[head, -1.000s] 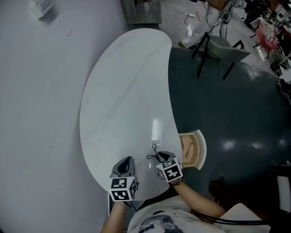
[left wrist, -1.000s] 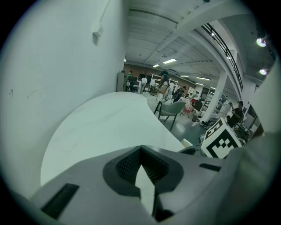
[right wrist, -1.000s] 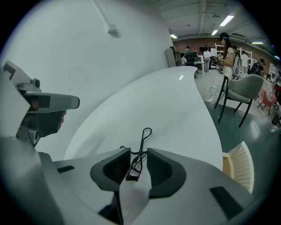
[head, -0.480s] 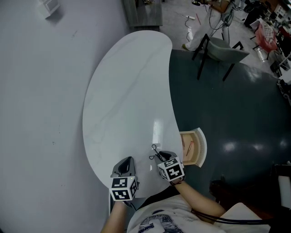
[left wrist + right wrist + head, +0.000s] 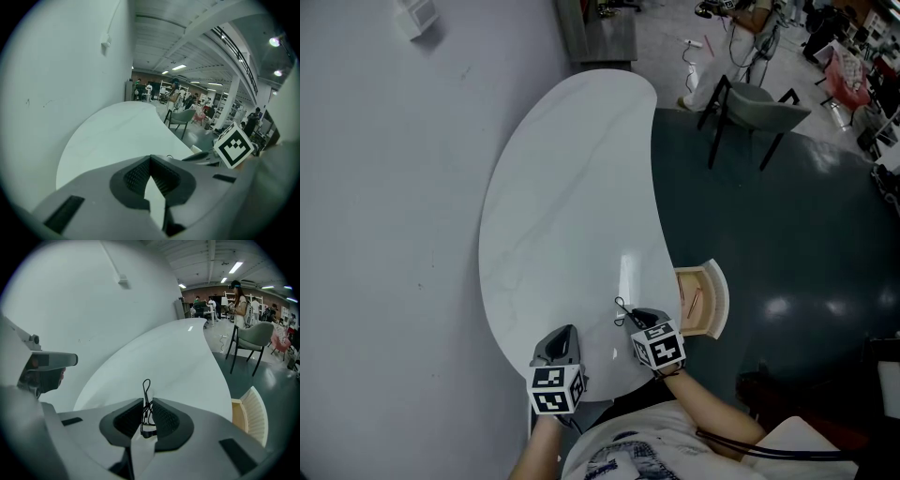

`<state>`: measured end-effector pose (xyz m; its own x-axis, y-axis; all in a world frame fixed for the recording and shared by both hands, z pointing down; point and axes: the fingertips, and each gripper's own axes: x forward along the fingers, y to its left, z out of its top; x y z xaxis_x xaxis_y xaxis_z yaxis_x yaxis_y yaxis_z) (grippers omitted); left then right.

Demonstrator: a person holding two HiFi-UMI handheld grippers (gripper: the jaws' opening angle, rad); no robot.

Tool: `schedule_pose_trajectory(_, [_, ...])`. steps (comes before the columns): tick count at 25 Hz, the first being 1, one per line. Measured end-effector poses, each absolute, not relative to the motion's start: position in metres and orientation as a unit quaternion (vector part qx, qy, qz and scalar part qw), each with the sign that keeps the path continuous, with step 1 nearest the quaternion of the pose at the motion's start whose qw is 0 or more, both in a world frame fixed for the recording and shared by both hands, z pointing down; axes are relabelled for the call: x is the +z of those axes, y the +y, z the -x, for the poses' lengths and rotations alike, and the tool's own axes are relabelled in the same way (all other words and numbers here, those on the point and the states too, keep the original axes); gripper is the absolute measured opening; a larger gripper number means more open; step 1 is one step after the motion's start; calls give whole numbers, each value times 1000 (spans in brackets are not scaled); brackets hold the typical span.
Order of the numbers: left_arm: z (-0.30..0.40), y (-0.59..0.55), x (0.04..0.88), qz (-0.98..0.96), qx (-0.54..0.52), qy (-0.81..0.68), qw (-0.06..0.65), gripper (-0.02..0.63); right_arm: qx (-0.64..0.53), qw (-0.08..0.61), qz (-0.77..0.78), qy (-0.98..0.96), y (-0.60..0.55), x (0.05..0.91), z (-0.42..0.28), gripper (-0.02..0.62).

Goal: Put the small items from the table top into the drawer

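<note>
step: pick-up. The right gripper is closed on the black wire clip at the near end of the white table. Its jaws have just been closing, with the clip's wire between the pads.
clip location: in the right jaws. The loop sticks out past the tips over the table top, and the rest sits down between the pads.
left gripper: left gripper has its jaws together and nothing in them. It hangs just beside the right one, on the wall side.
drawer: the drawer is pulled out at the table's right edge, near the right gripper and below the top. There are thin reddish bits inside, too small to name.
next move: probably lift the clip, swing right past the table edge, lower over the drawer and let go.
risk: the wire is thin and springy, so it may twist or slip in the pads.
in the way: nothing lies between the gripper and the drawer. The left gripper is on the far side.
around: a grey chair is well apart, on dark floor. No other small item shows on the top.
</note>
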<state>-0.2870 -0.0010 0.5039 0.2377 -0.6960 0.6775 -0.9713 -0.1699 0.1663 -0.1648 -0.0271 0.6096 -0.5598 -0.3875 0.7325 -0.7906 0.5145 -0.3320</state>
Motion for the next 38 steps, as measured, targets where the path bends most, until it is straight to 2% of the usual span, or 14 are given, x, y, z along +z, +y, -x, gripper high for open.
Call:
schedule_pose_trajectory(16, [306, 42, 472, -744, 211, -573, 271, 18, 303, 275, -389, -826, 6, 563, 176, 69])
schedule_pose_trajectory(27, [334, 107, 452, -755, 184, -575, 257, 18, 275, 256, -421, -825, 69, 518, 189, 69])
schedule_pose_trajectory(38, [334, 145, 446, -766, 164, -565, 259, 18, 251, 246, -438, -828, 109, 483, 191, 69])
